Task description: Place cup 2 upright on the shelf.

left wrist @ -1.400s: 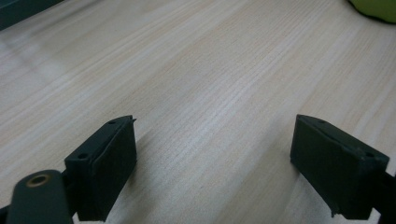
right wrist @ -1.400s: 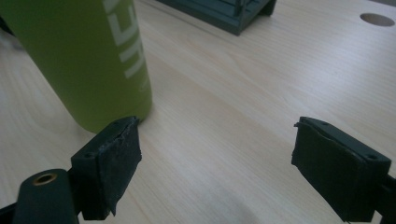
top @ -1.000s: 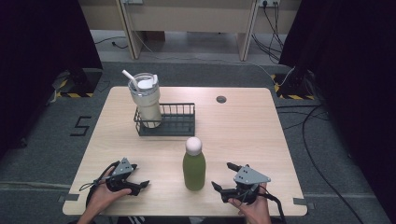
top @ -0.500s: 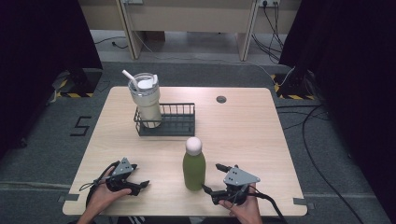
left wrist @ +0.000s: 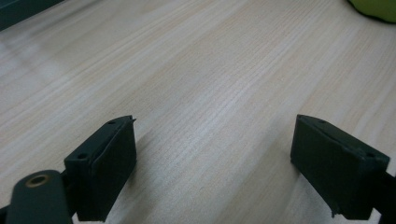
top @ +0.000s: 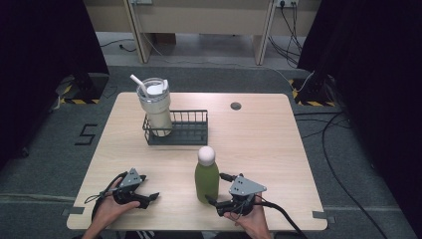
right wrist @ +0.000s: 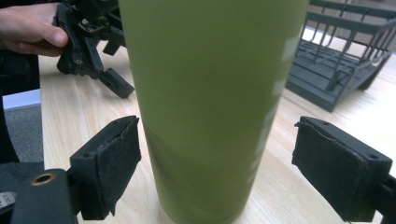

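Note:
A green bottle [top: 207, 178] with a white round cap stands upright near the table's front edge. My right gripper [top: 217, 190] is open at its right side, and in the right gripper view the bottle's body [right wrist: 210, 102] stands between the two pads without touching either. My left gripper [top: 148, 195] rests low on the table at the front left, open, with bare wood between its pads [left wrist: 105, 163]. A dark wire basket [top: 181, 128] sits farther back, holding a cream tumbler [top: 155, 107] with a straw in its left end.
The wooden table [top: 259, 144] has a small round grommet [top: 236, 105] at the back. The basket's corner [right wrist: 345, 60] lies beyond the bottle in the right gripper view. Cables trail across the floor on the right.
My right gripper has slid left toward the bottle, so its jaws now stand on either side of the bottle's body. The left gripper has stayed put.

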Motion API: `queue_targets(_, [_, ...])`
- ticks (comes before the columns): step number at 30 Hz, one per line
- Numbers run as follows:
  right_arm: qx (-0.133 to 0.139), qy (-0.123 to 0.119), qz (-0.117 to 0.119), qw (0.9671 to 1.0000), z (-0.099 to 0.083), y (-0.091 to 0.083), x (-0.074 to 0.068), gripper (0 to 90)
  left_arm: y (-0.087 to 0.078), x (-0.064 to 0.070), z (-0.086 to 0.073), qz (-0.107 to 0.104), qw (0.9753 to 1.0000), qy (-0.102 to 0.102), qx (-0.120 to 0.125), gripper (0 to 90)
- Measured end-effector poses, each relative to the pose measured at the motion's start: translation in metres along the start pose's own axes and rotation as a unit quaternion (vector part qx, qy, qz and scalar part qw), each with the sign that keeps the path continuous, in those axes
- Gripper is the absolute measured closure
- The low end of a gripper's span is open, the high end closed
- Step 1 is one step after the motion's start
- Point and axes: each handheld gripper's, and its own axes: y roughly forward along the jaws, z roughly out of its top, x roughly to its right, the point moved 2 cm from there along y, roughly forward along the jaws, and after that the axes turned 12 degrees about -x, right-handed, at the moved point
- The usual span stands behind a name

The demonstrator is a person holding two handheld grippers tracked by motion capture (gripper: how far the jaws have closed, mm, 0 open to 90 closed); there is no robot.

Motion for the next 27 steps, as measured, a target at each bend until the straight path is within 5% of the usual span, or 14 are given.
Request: queue_targets(27, [0.016,-0.01,0.021,0.9996,0.006,0.032,0.001,19.6,0.0,0.0,0.0,-0.001,1.0,0.001,0.0,13.7])
